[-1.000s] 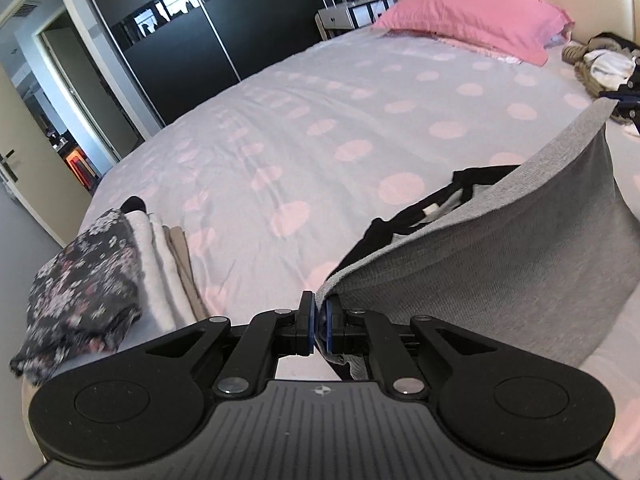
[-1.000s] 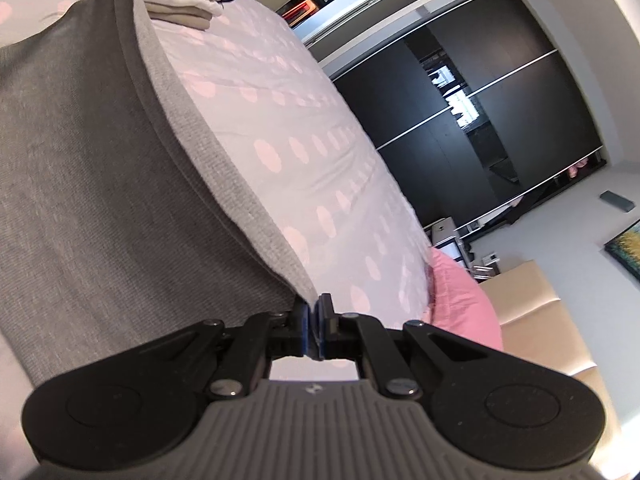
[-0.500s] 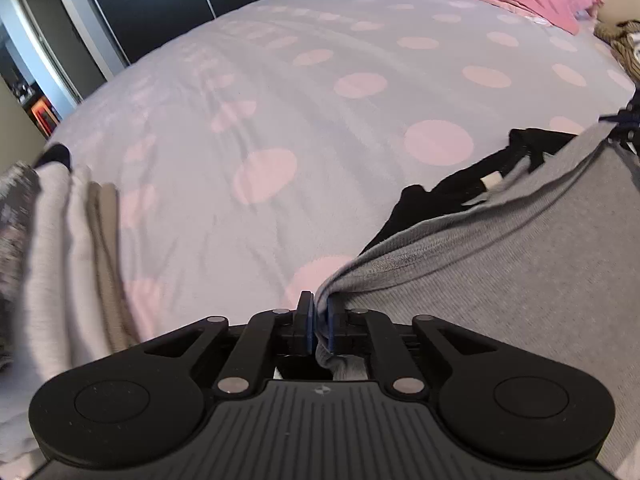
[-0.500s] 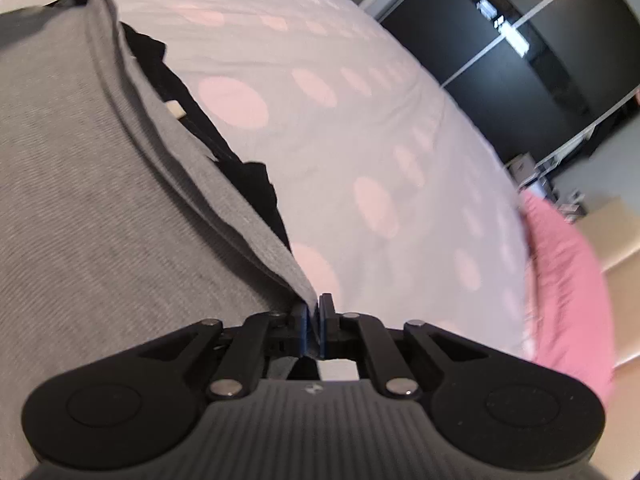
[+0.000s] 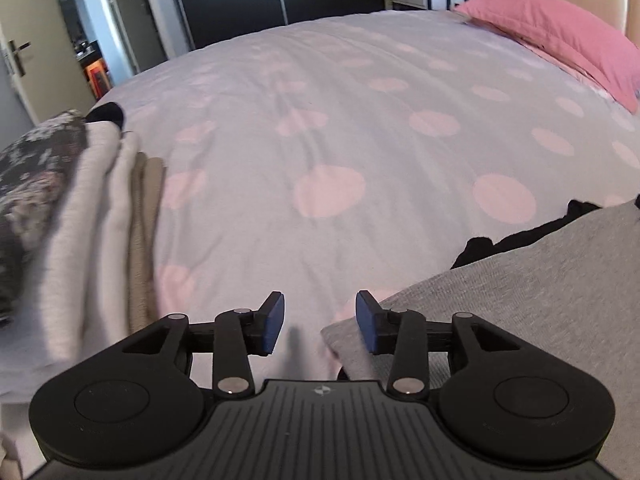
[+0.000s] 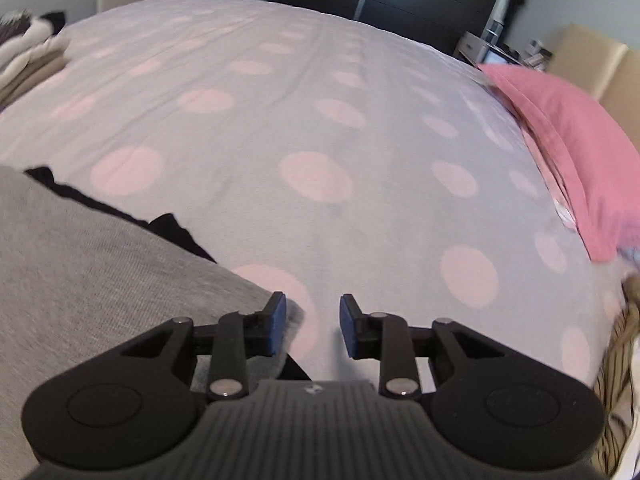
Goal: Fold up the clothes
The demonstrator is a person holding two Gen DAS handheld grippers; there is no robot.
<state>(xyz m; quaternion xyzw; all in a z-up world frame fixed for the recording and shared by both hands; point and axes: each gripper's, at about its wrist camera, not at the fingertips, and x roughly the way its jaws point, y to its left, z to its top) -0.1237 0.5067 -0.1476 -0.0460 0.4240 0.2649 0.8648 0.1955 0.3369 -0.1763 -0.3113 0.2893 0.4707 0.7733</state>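
Observation:
A grey knit garment (image 5: 540, 292) lies flat on the bed, with a black garment (image 5: 520, 236) showing under its far edge. My left gripper (image 5: 320, 322) is open and empty, low over the bed, with the grey garment's left corner beside its right finger. In the right wrist view the grey garment (image 6: 100, 280) fills the lower left, with black cloth (image 6: 168, 228) past its edge. My right gripper (image 6: 312, 328) is open and empty, its left finger over the garment's right corner.
A stack of folded clothes (image 5: 80, 208) sits at the left of the bed, floral grey on top; it also shows in the right wrist view (image 6: 28, 56). A pink pillow (image 5: 560, 48) (image 6: 572, 152) lies at the head. A pile of unfolded clothes (image 6: 624, 360) is at the right.
Both grippers carried the grey garment's corners down to the bed, then opened and let go. The garment now lies flat over the black one.

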